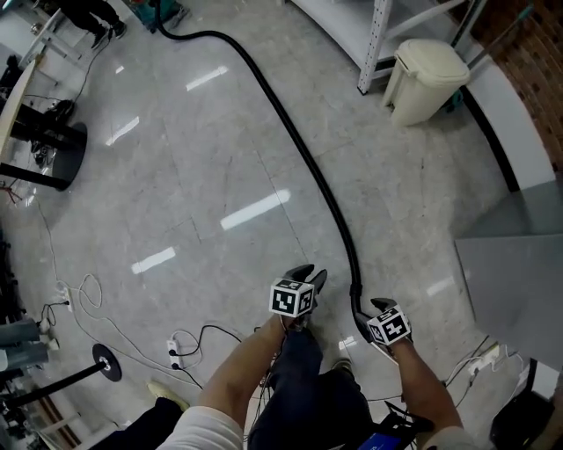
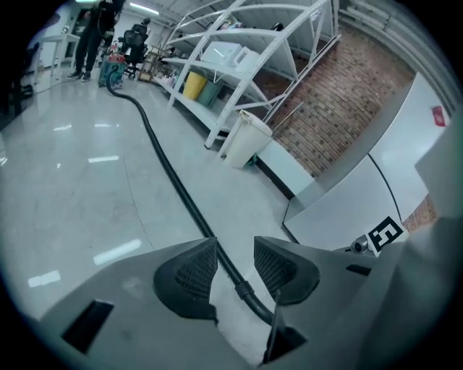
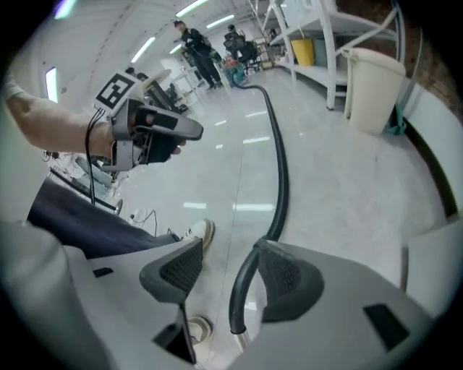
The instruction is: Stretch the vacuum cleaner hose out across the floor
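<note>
A long black vacuum hose point(image 1: 290, 132) lies on the glossy floor, curving from the far left down to its end point(image 1: 359, 308) beside my right gripper point(image 1: 376, 306). In the right gripper view the jaws point(image 3: 230, 271) stand open; the hose end point(image 3: 235, 321) shows in the gap, close by the right pad point(image 3: 289, 278), with no pad pressing on it. My left gripper point(image 1: 308, 275) hovers just left of the hose. Its jaws point(image 2: 235, 264) are open and empty, and the hose point(image 2: 166, 166) with its cuff point(image 2: 244, 290) shows on the floor below them.
A cream waste bin point(image 1: 424, 79) stands by white shelving point(image 1: 374, 44) at the back right. A grey panel point(image 1: 519, 281) fills the right. Cables and a power strip point(image 1: 174, 352) lie at the lower left, near a black stand base point(image 1: 62, 154). A person point(image 1: 97, 18) stands far off.
</note>
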### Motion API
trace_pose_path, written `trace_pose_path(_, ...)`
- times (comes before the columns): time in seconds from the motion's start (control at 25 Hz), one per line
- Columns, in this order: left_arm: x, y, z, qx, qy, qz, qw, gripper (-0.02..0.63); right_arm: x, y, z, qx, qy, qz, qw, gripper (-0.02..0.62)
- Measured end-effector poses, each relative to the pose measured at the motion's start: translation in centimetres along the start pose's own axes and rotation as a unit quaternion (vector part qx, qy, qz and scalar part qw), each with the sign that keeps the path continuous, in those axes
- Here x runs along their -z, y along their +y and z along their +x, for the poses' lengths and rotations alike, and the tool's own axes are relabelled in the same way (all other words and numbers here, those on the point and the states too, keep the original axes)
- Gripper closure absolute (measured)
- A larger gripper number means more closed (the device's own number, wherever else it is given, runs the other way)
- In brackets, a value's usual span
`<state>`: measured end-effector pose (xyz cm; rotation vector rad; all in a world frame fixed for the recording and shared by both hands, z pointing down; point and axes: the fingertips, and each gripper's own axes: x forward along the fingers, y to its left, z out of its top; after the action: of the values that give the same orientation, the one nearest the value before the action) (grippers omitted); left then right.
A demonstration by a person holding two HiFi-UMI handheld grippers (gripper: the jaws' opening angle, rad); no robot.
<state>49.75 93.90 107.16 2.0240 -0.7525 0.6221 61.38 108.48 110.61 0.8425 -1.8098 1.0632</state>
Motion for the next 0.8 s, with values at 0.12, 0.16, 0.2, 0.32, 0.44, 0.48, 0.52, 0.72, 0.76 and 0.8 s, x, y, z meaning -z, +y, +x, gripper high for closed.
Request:
trace_pose_path(0.12,-3.9,-2.8,-5.1,-0.007,-0.03,0.006,0.9995,0.447,-6.0,2.9,-5.5,0.005,-0.049,-0.007,0.999,0.353)
trace_pose_path(0.16,-5.3,-3.8,-6.8,-0.01,-0.04,0.009,0.9991,0.456,-8.1,4.0,-7.4,0.005,-0.065,-0.008,0.998,0.353)
trace_pose_path(0.2,-6.7,-4.7,-8.7,-0.014,-0.05,0.012,0.9986,0.463,-10.1,5.1,-9.4,0.006,-0.081,-0.009,0.997,0.354)
trace_pose_path(0.32,-10.9,-7.7,-14.4,-0.023,-0.085,0.008,0.9961,0.493,-15.6,8.9,-15.8,0.003,-0.128,-0.013,0.992,0.366)
trace_pose_path(0.44,-14.7,-11.2,-20.3,-0.031,-0.123,0.01,0.9918,0.53,-20.4,12.8,-22.7,0.005,-0.177,-0.035,0.984,0.395)
trace_pose_path(0.48,-15.9,-12.4,-22.3,-0.034,-0.136,0.014,0.99,0.54,-21.9,14.0,-25.2,0.009,-0.195,-0.044,0.98,0.412)
trace_pose_path(0.52,-17.2,-13.7,-24.3,-0.036,-0.15,0.018,0.9878,0.553,-23.4,15.1,-27.6,0.014,-0.213,-0.053,0.976,0.436)
trace_pose_path(0.72,-22.2,-18.7,-34.1,-0.058,-0.215,0.03,0.9745,0.592,-29.0,20.5,-38.6,0.038,-0.286,-0.097,0.953,0.542)
trace_pose_path(0.76,-23.1,-19.7,-35.8,-0.064,-0.226,0.033,0.9715,0.598,-29.7,21.4,-40.5,0.041,-0.295,-0.104,0.949,0.559)
trace_pose_path(0.8,-24.0,-20.6,-37.4,-0.07,-0.238,0.036,0.9682,0.603,-30.4,22.2,-42.3,0.043,-0.304,-0.111,0.945,0.573)
